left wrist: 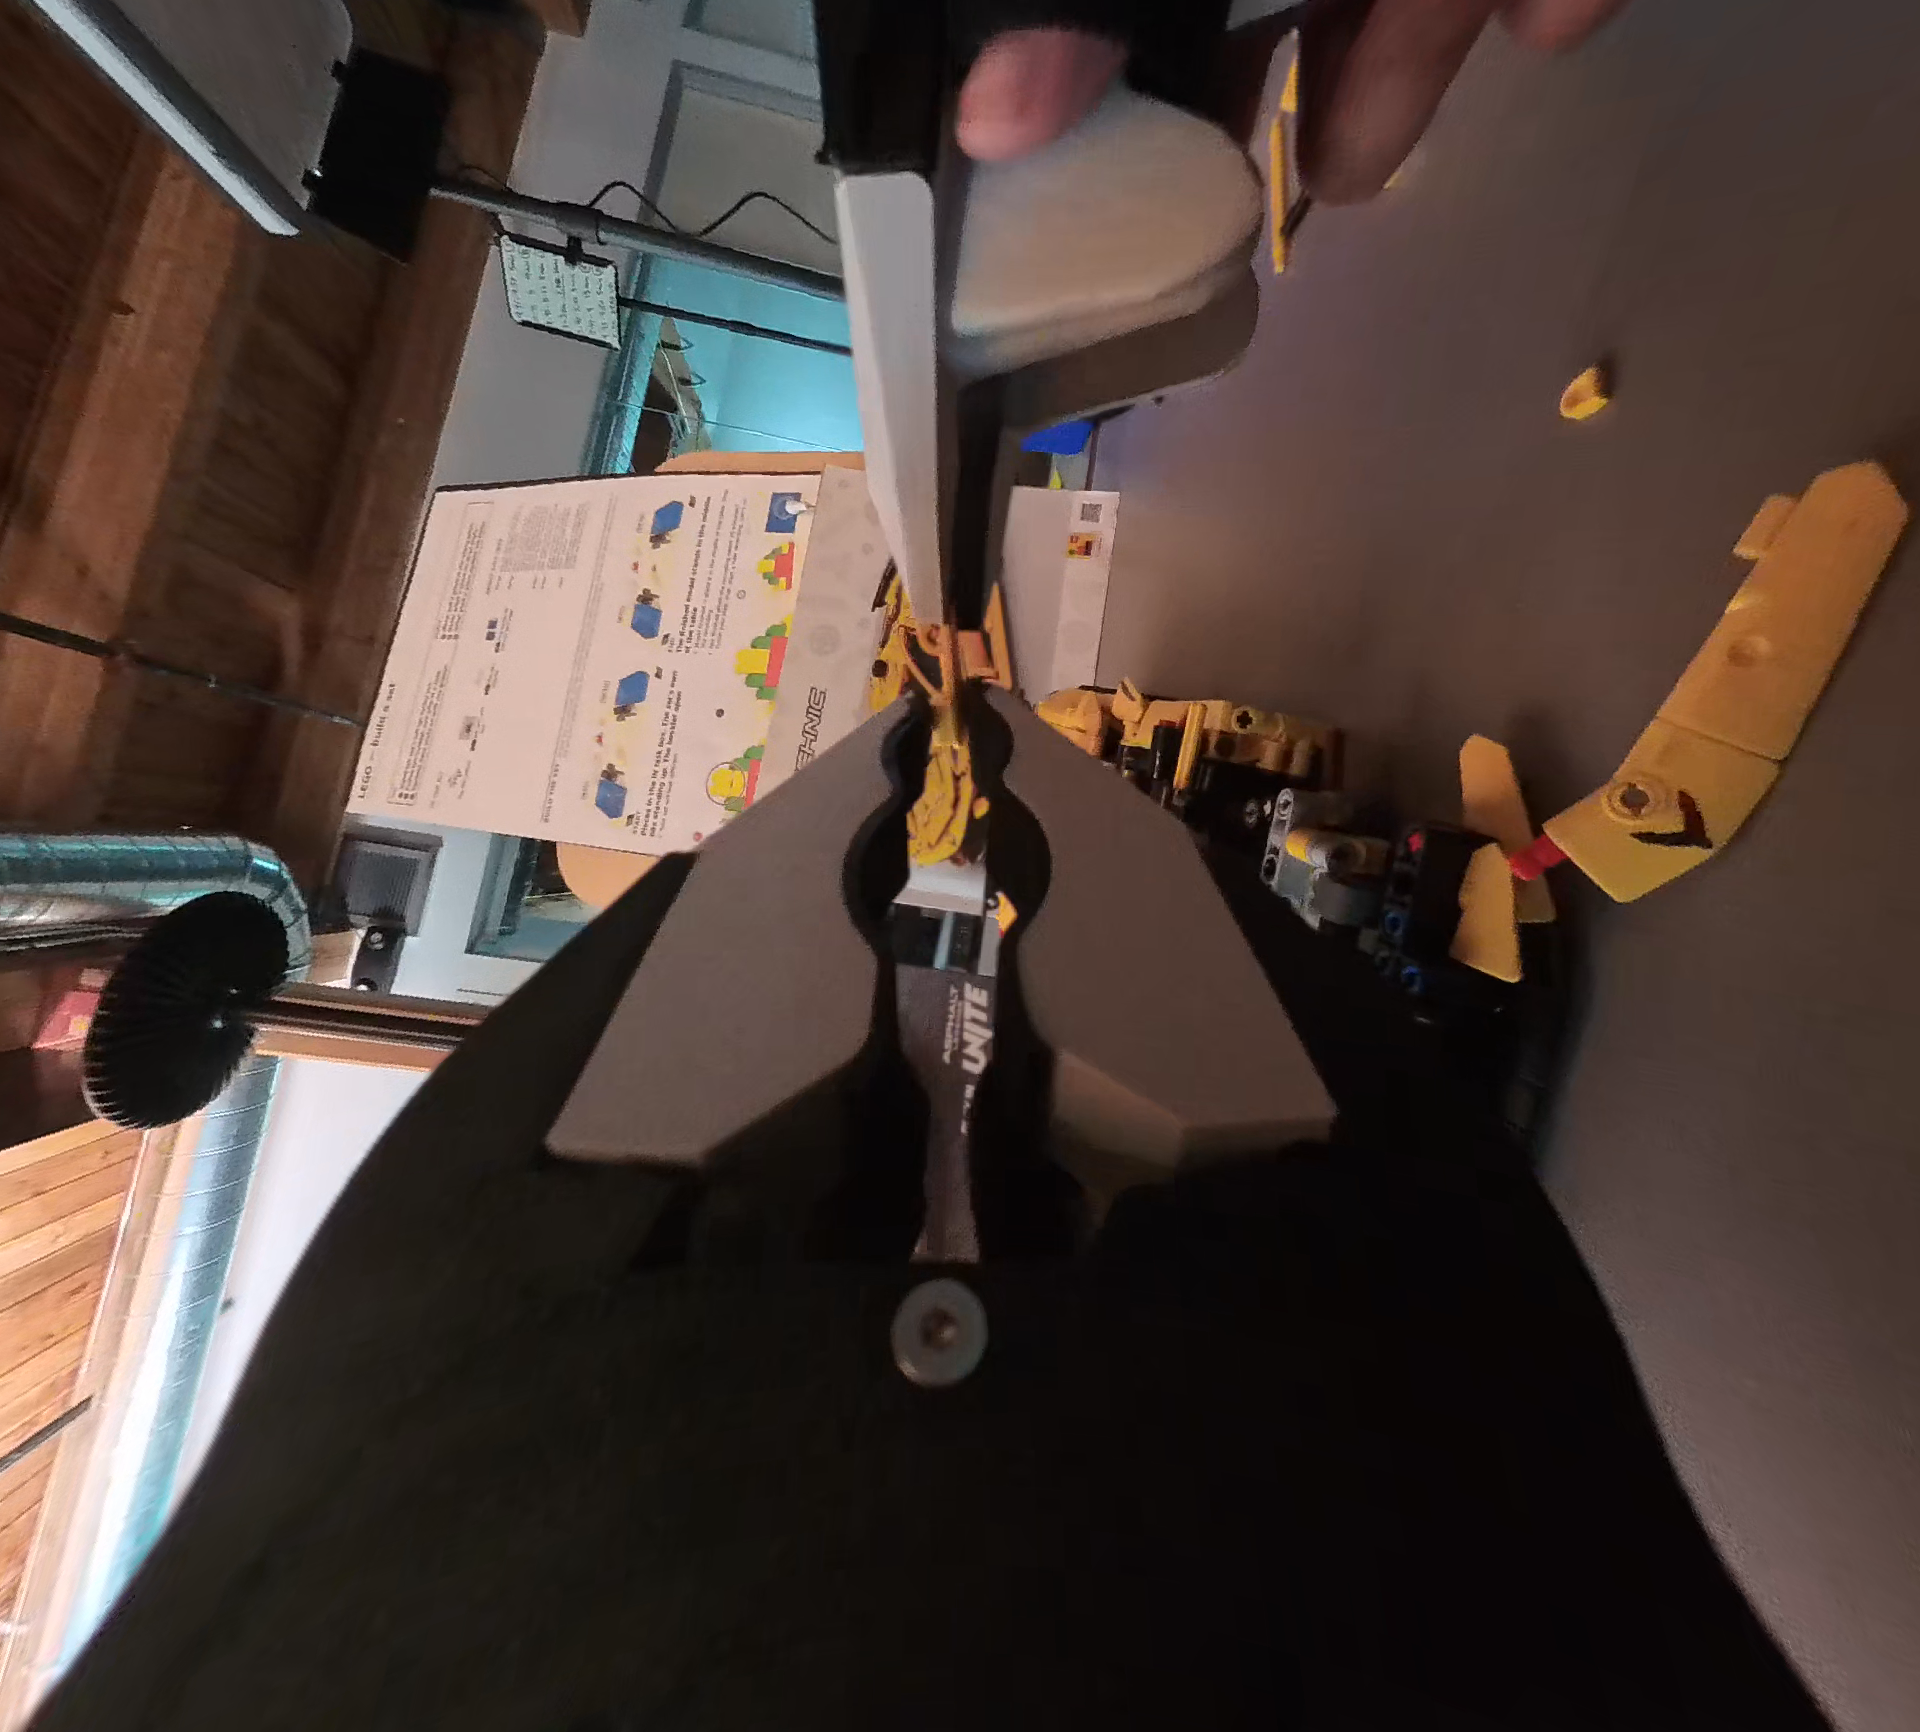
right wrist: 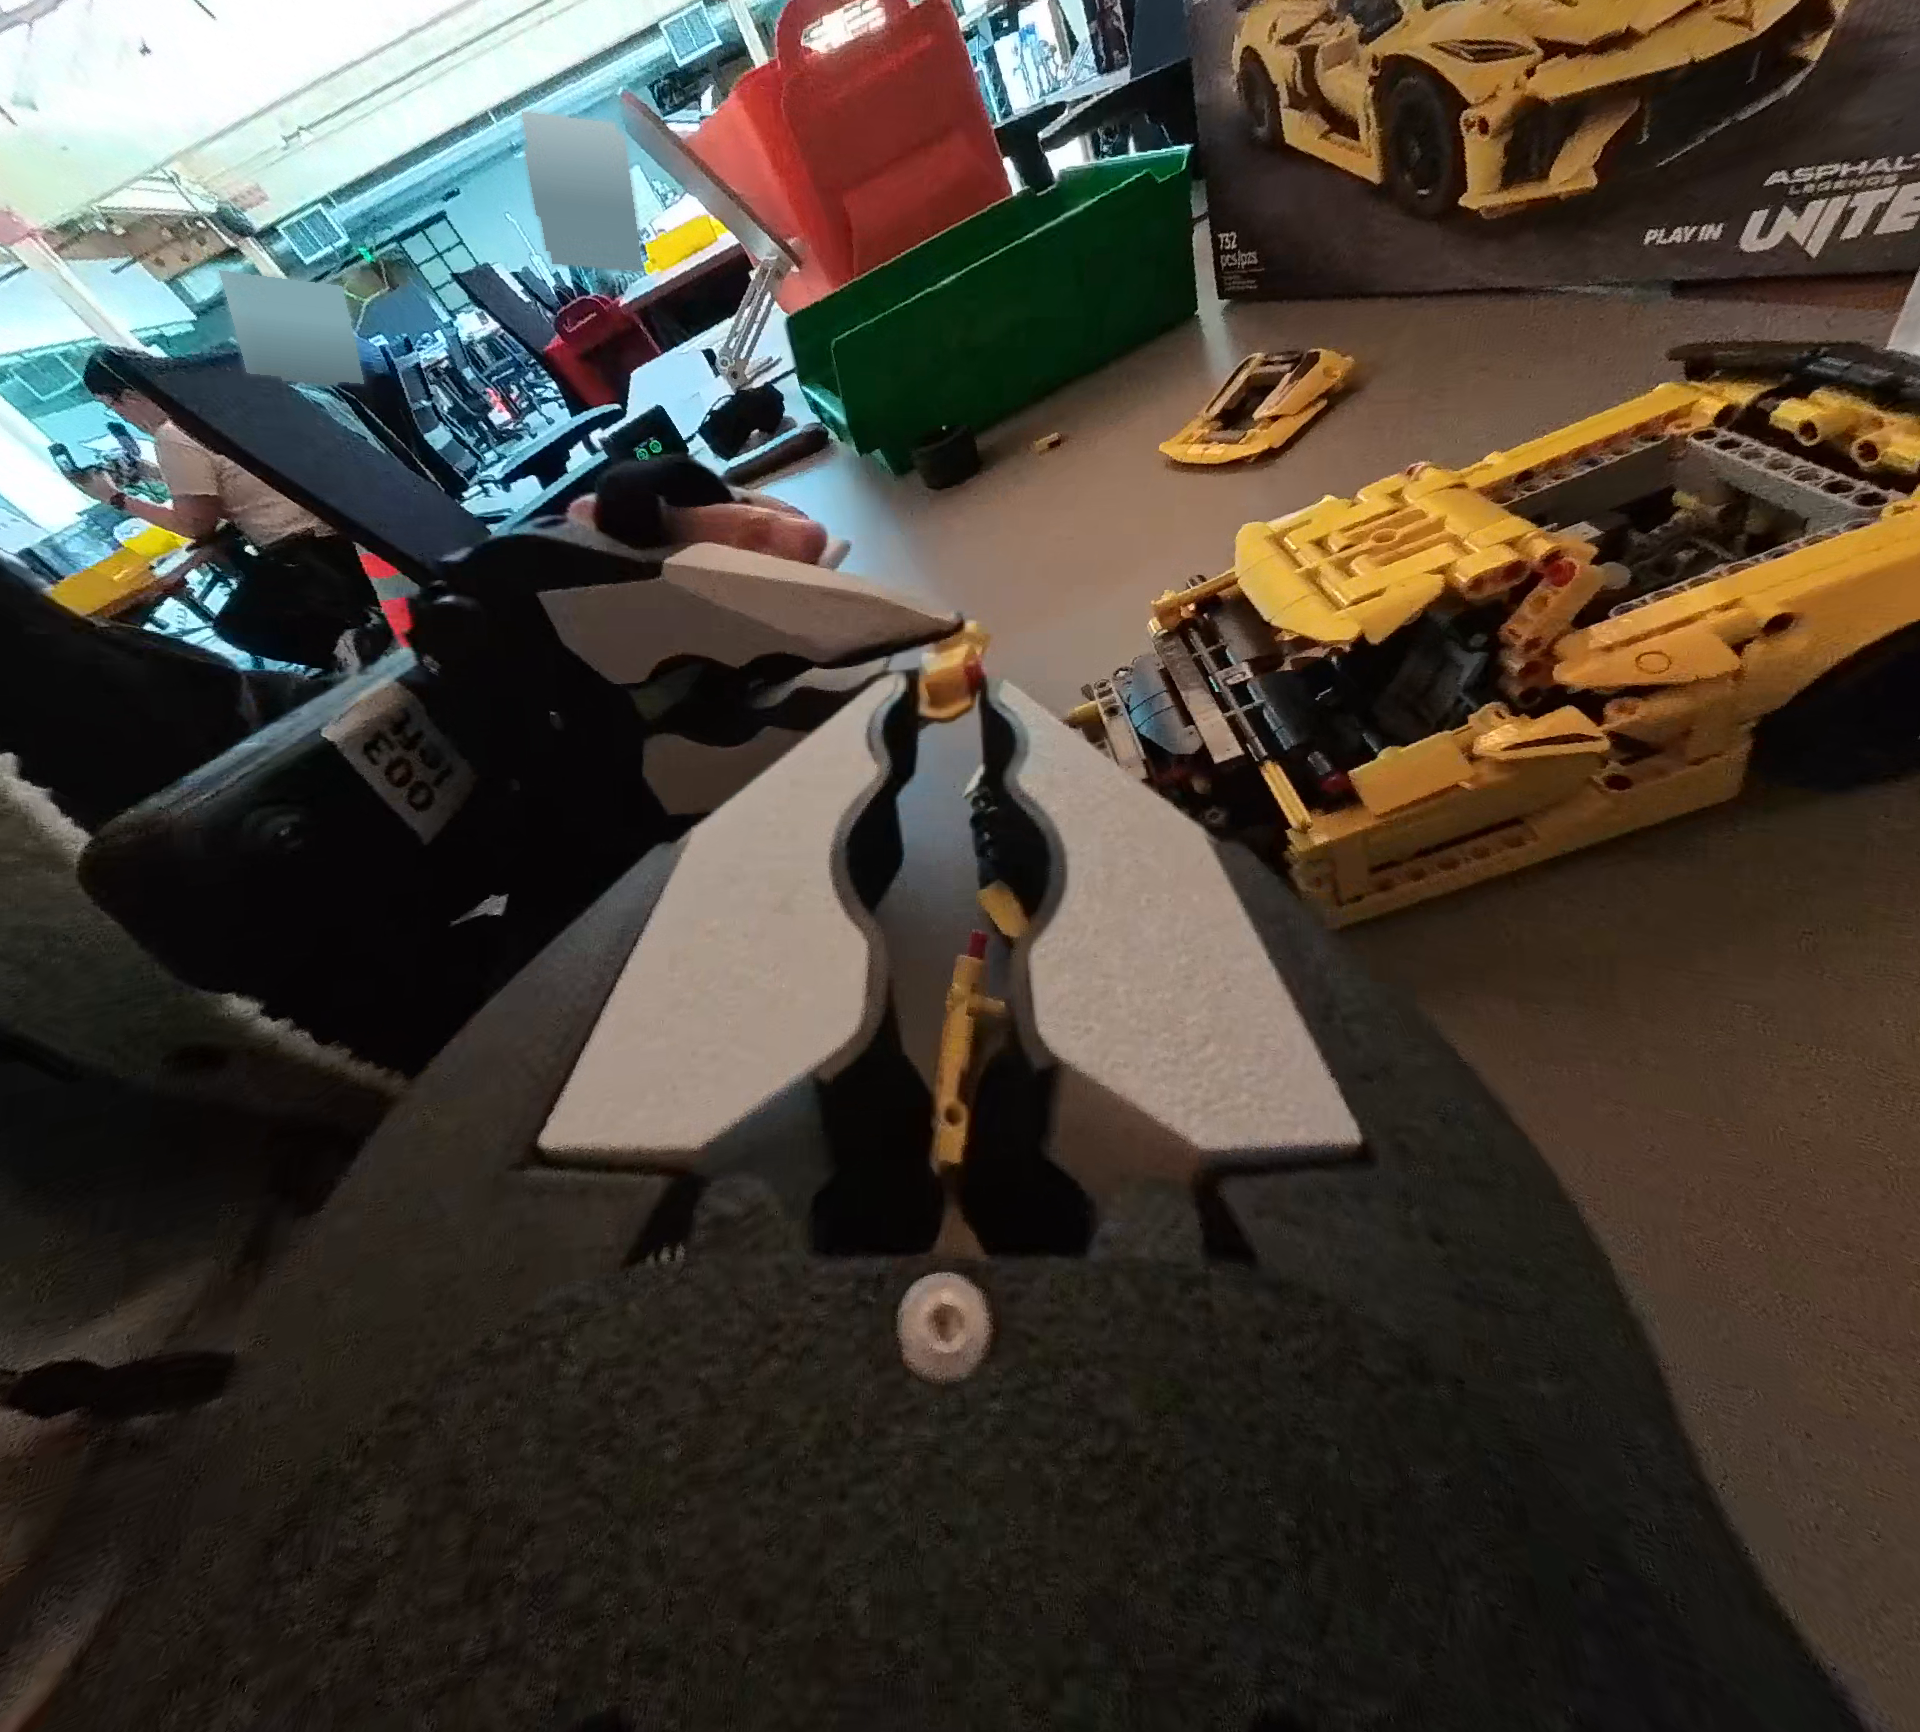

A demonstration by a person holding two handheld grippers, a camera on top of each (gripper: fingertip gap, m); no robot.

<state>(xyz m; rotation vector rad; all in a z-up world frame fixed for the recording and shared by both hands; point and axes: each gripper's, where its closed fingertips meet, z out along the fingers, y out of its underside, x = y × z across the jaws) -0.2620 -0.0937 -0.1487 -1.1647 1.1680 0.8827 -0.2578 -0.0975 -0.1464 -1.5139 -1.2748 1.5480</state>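
Fingers of the right gripper (right wrist: 951, 695) are pinched on a small yellow piece (right wrist: 948, 680), and the left gripper (right wrist: 951, 633) meets it tip to tip, closed on the same piece. Beside them on the grey desk (right wrist: 1558, 1111) sits a half-built yellow car (right wrist: 1507, 674), before its box (right wrist: 1538, 51).

Yellow brick car (right wrist: 1507, 674) blocks right, green bin (right wrist: 997, 311) behind, grey tabletop (right wrist: 1610, 1111) seemingly open

I am seeing my left gripper (left wrist: 948, 708) pinching a small yellow piece (left wrist: 943, 726) at frame centre, the right gripper (left wrist: 914, 477) meeting it from above.
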